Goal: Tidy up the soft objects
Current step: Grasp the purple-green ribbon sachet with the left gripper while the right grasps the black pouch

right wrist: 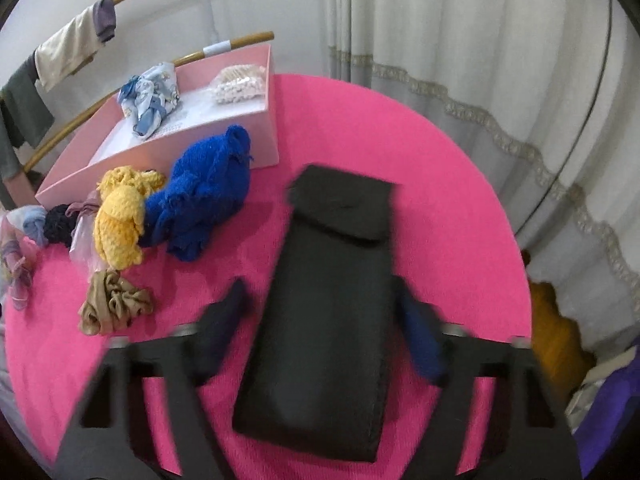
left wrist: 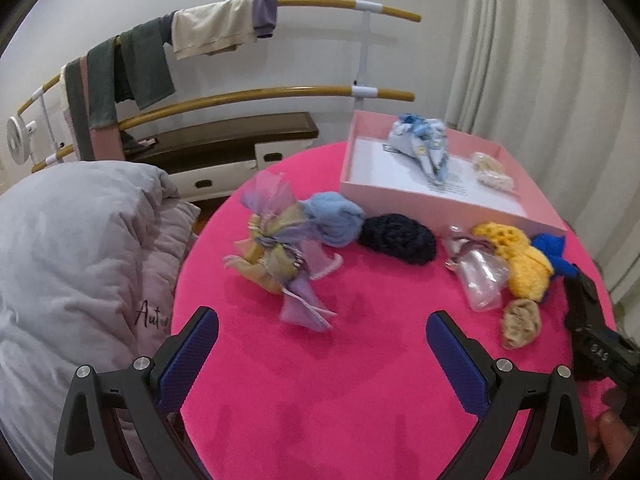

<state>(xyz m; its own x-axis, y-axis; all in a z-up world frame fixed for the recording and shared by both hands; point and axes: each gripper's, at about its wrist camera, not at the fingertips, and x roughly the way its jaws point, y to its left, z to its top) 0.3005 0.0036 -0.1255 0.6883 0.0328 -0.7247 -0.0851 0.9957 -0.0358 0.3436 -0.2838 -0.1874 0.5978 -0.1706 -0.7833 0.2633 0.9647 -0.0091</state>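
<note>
Left gripper (left wrist: pixel 322 332) open, empty, lower frame. Right gripper (right wrist: pixel 320 312) fingers spread beside black pouch (right wrist: pixel 324 312); contact unclear. Pink box (right wrist: pixel 160 148) upper left.

A wooden rail rack (left wrist: pixel 304 90) with white joints runs along the wall behind the round pink tabletop (left wrist: pixel 320 360). Over its top rail hang a cream cloth (left wrist: pixel 212 32), a purple one (left wrist: pixel 266 14) just beside it, and dark green garments (left wrist: pixel 136 68) further down. Below the rack sits a low dark-topped cabinet (left wrist: pixel 224 148) with white drawers. A small white fan (left wrist: pixel 18 140) is clipped at the rack's far end. Pale curtains (right wrist: pixel 460 40) hang beside the rack, and a grey duvet (left wrist: pixel 80 248) is heaped against the tabletop's edge.
</note>
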